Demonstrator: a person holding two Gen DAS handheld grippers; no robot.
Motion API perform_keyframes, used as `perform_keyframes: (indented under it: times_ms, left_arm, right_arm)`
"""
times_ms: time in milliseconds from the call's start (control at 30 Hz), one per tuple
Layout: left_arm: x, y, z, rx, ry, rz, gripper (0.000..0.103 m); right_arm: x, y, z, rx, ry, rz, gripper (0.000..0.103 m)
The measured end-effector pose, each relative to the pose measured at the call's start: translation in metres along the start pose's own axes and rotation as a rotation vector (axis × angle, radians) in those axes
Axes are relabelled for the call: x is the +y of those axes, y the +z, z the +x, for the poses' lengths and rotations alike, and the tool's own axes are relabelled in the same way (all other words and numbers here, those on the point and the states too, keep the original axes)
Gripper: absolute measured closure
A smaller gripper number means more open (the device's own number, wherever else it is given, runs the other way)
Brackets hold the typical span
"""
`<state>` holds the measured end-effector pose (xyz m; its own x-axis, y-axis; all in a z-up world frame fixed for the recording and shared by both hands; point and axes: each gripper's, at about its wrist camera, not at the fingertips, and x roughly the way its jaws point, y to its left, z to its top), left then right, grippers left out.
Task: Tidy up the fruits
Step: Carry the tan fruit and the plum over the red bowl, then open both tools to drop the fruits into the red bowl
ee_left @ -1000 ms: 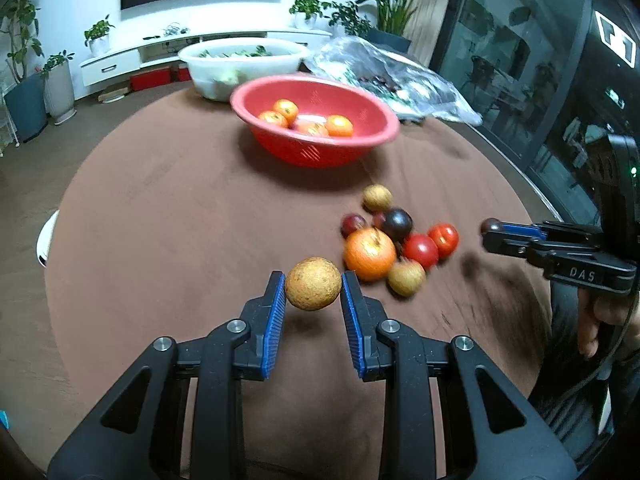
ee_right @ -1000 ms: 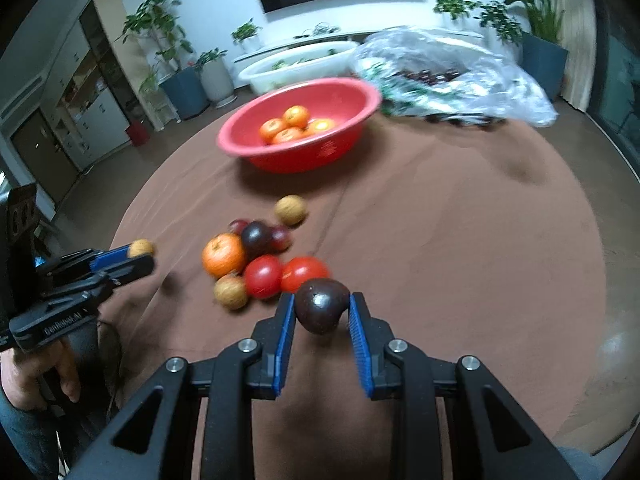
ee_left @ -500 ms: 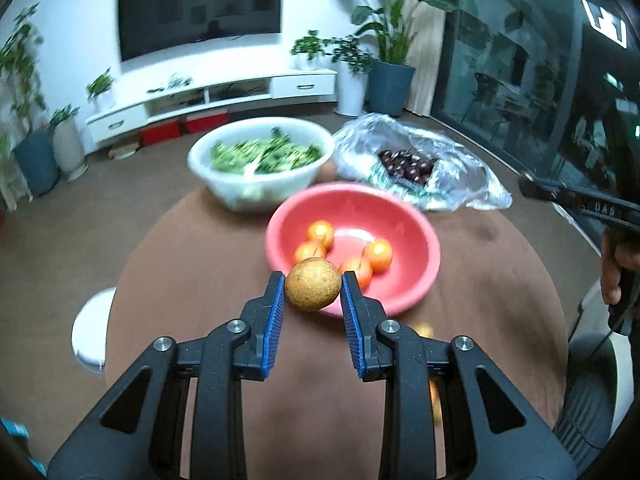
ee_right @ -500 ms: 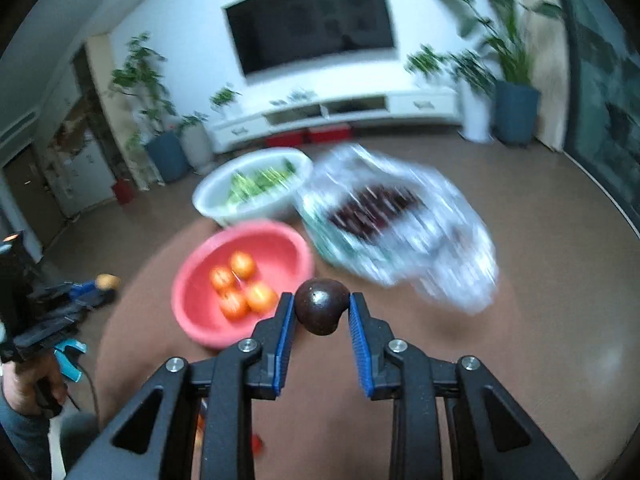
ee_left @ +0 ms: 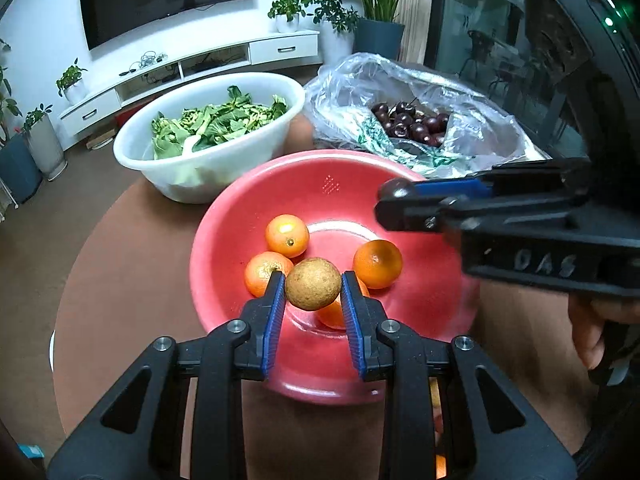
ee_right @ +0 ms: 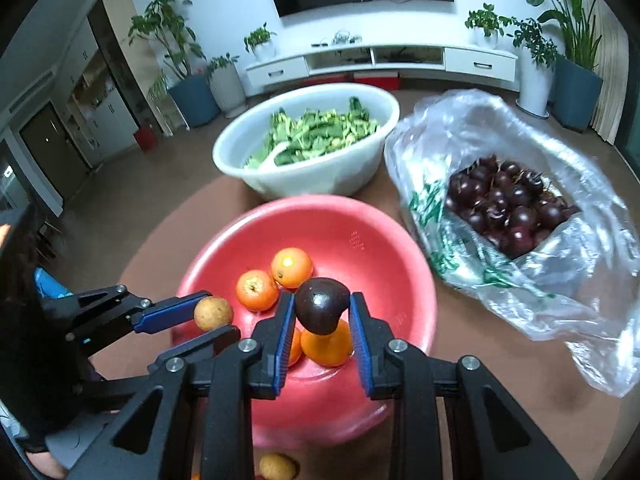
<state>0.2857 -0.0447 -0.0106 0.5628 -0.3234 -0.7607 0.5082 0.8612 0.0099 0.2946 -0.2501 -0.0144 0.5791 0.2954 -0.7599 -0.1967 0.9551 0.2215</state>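
Note:
My left gripper [ee_left: 313,290] is shut on a round tan fruit [ee_left: 313,284], held above the red bowl [ee_left: 240,216]. In the right wrist view that same tan fruit [ee_right: 213,313] hangs over the bowl's left rim. My right gripper [ee_right: 322,311] is shut on a dark purple plum [ee_right: 321,306], also above the red bowl [ee_right: 376,232]. Several oranges [ee_left: 287,235] lie inside the bowl, some hidden behind the fingers. From the left wrist view, the right gripper [ee_left: 394,196] reaches in from the right over the bowl's far rim.
Behind the red bowl stands a white basin of leafy greens [ee_right: 308,136]. A clear plastic bag of dark cherries [ee_right: 508,208] lies to the right. Another tan fruit [ee_right: 277,466] lies on the brown round table [ee_left: 120,248] near the front. A hand [ee_left: 596,328] grips the right tool.
Both grippers have carried their fruits away from the loose pile on the table and forward until they hang over the red bowl. Each grip stayed shut throughout.

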Motion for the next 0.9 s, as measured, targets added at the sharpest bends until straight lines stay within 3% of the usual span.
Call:
perform_keyframes:
  times_ms: [533,667,800,900]
  left_arm:
    - [0.001,-0.007,0.027,0.027,0.004,-0.020,0.073]
    - [0.000,-0.008,0.024,0.014,0.014,-0.020,0.045]
    - [0.002,-0.009,0.017,0.000,0.022,-0.030,0.043]
    - [0.002,-0.010,0.006,-0.019,0.025,-0.035,0.036]
  right_arm:
    - [0.003,-0.003,0.040,0.070,-0.070,-0.047,0.072]
    - [0.002,-0.003,0.040,0.067,-0.071,-0.044,0.070]
    - [0.001,-0.006,0.036,0.062,-0.073,-0.045,0.065]
    - [0.002,-0.008,0.030,0.054,-0.072,-0.042,0.053]
